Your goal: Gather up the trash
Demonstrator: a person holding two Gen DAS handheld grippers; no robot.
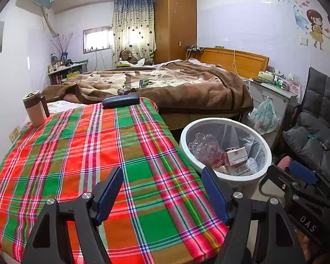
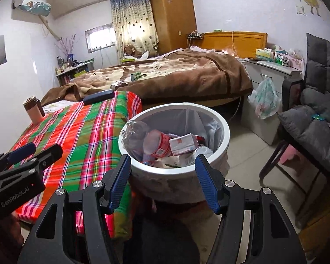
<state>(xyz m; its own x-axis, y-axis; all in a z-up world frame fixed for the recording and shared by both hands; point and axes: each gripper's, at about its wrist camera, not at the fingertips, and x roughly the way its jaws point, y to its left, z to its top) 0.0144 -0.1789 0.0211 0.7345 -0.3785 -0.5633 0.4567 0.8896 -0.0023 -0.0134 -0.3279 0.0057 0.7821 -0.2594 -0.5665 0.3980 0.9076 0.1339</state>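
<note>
A white round trash bin [image 2: 224, 127], lined with a bag, stands on the floor beside the plaid-covered table [image 1: 81, 154]. Inside lie a crushed clear bottle [image 2: 136, 134], a red-labelled cup [image 2: 162, 145] and a white-and-red carton [image 2: 182, 145]. My right gripper [image 2: 162, 160] hangs open just in front of the bin's near rim, holding nothing. My left gripper [image 1: 160, 176] is open and empty over the plaid cloth, left of the bin [image 1: 187, 132]. On the brown blanket lie a small green-and-white box [image 1: 144, 82] and a crumpled shiny item [image 1: 125, 90].
A lidded mug [image 1: 34, 107] and a dark blue case [image 1: 121, 101] sit on the plaid table. Behind it is the bed [image 1: 198, 88]. A nightstand [image 1: 272, 94] with a hanging plastic bag [image 1: 264, 116] and a grey cushioned chair [image 2: 314, 118] stand right of the bin.
</note>
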